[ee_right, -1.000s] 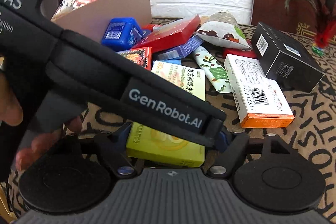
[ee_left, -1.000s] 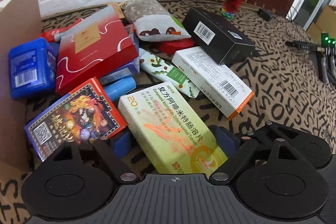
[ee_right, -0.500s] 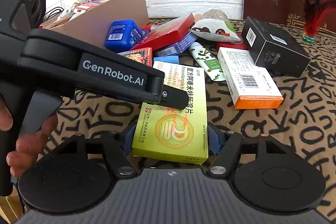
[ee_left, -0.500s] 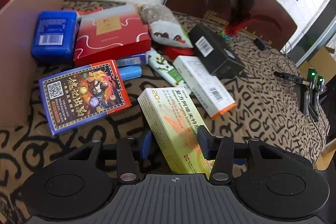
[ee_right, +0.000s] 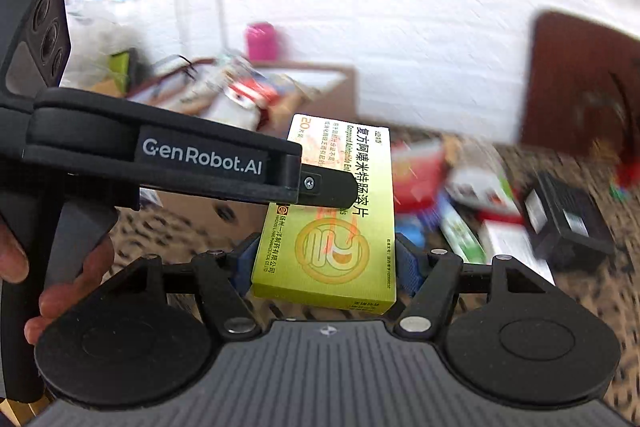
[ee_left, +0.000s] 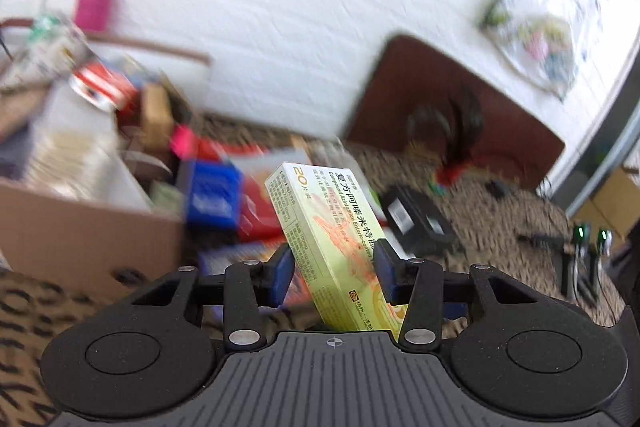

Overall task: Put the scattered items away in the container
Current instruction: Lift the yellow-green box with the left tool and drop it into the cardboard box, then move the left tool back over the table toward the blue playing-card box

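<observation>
A yellow-green medicine box (ee_left: 332, 239) is held up off the table, tilted. My left gripper (ee_left: 332, 267) is shut on it across its thickness. My right gripper (ee_right: 326, 263) is shut on the same box (ee_right: 332, 227) across its width. The left gripper's black body (ee_right: 160, 163) crosses the right wrist view and covers part of the box. The cardboard container (ee_left: 80, 223) stands at the left with several items inside; it also shows in the right wrist view (ee_right: 320, 87). Both views are motion-blurred.
On the patterned cloth (ee_left: 500, 227) lie a blue box (ee_left: 212, 199), a red box (ee_right: 416, 175), a black box (ee_left: 420, 223) and a white-orange box (ee_right: 508, 243). A brown board (ee_left: 452, 99) leans on the white brick wall.
Both grippers closed on the yellow-green box, then lifted it off the table together. The views swung up and left toward the cardboard container.
</observation>
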Demonstrator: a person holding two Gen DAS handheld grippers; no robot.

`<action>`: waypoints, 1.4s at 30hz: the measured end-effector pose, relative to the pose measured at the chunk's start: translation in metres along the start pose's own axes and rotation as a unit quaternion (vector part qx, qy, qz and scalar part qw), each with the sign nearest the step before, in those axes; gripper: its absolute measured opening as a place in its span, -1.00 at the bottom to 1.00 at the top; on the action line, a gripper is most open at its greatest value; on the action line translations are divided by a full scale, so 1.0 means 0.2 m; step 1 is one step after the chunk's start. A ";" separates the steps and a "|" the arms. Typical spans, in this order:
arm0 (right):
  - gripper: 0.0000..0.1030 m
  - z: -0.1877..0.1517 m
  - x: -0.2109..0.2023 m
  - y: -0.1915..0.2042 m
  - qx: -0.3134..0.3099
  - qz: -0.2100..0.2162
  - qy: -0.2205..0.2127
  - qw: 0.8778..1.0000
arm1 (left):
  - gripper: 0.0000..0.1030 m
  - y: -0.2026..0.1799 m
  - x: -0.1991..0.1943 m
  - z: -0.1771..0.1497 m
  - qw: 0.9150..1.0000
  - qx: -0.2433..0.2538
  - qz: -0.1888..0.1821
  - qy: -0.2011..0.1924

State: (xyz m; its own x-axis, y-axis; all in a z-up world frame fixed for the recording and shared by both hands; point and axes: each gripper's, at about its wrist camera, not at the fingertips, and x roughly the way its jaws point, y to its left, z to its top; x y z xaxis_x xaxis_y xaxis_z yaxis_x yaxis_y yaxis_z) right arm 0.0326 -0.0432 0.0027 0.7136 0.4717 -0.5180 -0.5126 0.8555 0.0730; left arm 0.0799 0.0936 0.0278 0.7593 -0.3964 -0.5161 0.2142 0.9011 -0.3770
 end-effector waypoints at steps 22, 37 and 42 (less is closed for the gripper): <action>0.40 0.58 0.73 0.18 -0.013 0.018 -0.020 1.000 | -0.16 0.64 0.22 0.65 0.999 -0.012 0.030 -0.015; 0.40 0.60 0.95 0.08 -0.011 0.005 -0.012 1.000 | 0.57 0.81 0.37 0.77 0.998 -0.009 0.068 -0.007; 0.07 0.62 1.00 0.10 -0.018 0.000 -0.004 1.000 | 0.80 0.77 0.39 0.74 0.996 0.010 0.087 0.000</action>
State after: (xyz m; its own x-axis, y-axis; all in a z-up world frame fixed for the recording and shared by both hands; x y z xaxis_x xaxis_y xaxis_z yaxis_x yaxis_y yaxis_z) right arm 0.2244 0.0951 0.0064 0.7172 0.4739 -0.5110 -0.5299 0.8470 0.0418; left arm 0.2630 0.2270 0.0440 0.7858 -0.2339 -0.5725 0.0919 0.9596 -0.2659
